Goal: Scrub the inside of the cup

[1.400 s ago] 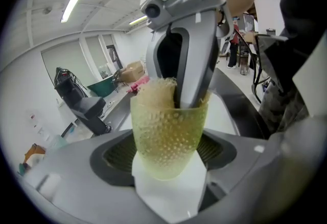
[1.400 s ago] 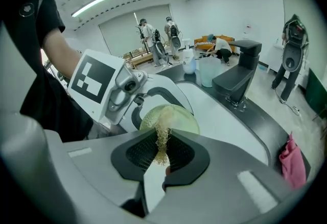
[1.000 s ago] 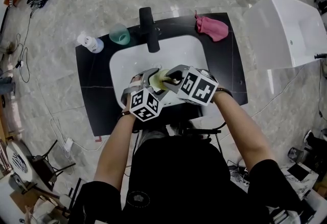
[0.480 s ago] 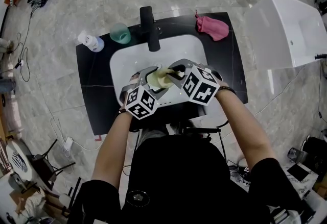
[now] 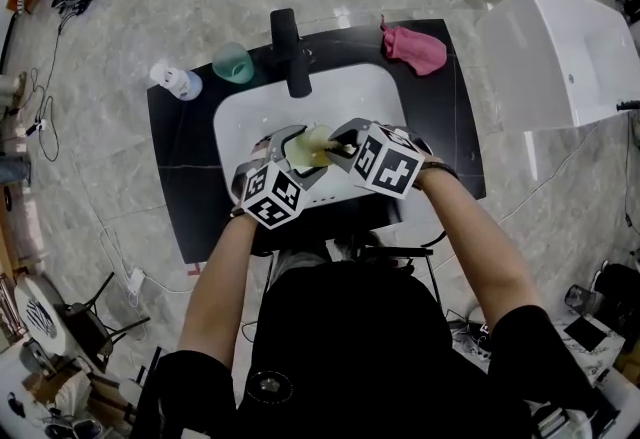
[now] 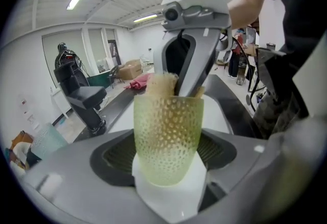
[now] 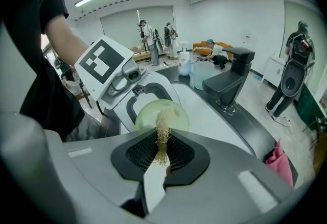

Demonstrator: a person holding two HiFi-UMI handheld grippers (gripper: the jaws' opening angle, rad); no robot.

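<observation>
A yellow-green dimpled cup is clamped between the jaws of my left gripper, which is shut on it. In the head view the cup hangs over the white sink basin, mouth toward my right gripper. My right gripper is shut on a tan fibrous scrubber, and the scrubber's far end sits inside the cup. From the left gripper view the scrubber pokes out above the cup's rim, with the right gripper's fingers just behind it.
A black faucet stands at the back of the basin on a black counter. A teal cup and a white bottle stand at the back left. A pink cloth lies at the back right. A white tub stands to the right.
Both grippers, with the cup and the scrubber, have shifted slightly up and toward the faucet. The left gripper's marker cube has moved a little left. Both grips are unchanged.
</observation>
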